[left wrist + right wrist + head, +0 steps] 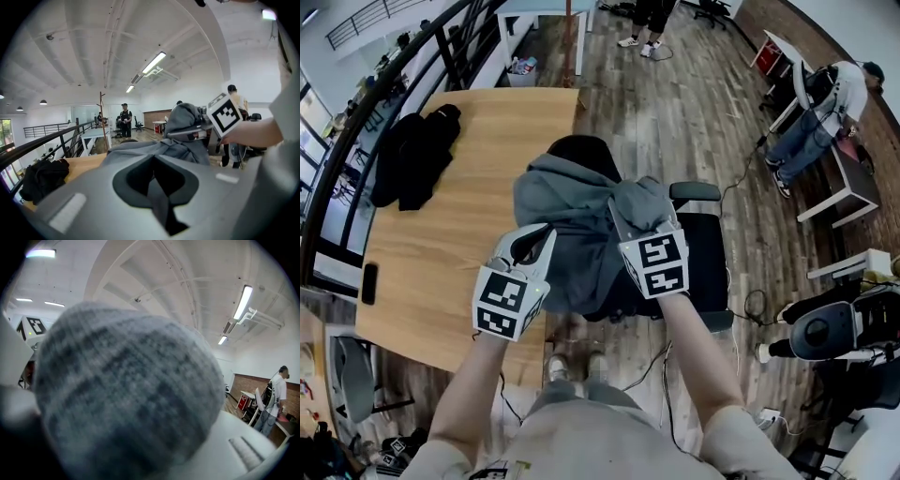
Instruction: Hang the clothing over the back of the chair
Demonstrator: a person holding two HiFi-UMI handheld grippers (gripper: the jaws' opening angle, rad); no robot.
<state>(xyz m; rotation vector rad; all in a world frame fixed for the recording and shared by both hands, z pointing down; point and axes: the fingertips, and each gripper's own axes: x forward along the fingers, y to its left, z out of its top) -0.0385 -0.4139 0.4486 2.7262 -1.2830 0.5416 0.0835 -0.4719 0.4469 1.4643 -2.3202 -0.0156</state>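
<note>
Wooden floorboards (pixel 675 112) run under a pale counter (pixel 487 187) on the left, where a heap of black clothes (pixel 417 155) lies untouched; just beside it stands a black office chair (pixel 708 248), its back toward the counter. A grey hoodie (pixel 567 216) is already draped across the top of the chair back, hanging down over the seat side. The right gripper (pixel 642 220) pinches a thick bunch of the hoodie, which fills its own view, probably so the cloth can be lowered evenly rather than slide off. The left gripper (pixel 528 248) sits at the hoodie's near left edge with its jaws pressed together; a thin fold may be caught there, though that is hard to tell.
</note>
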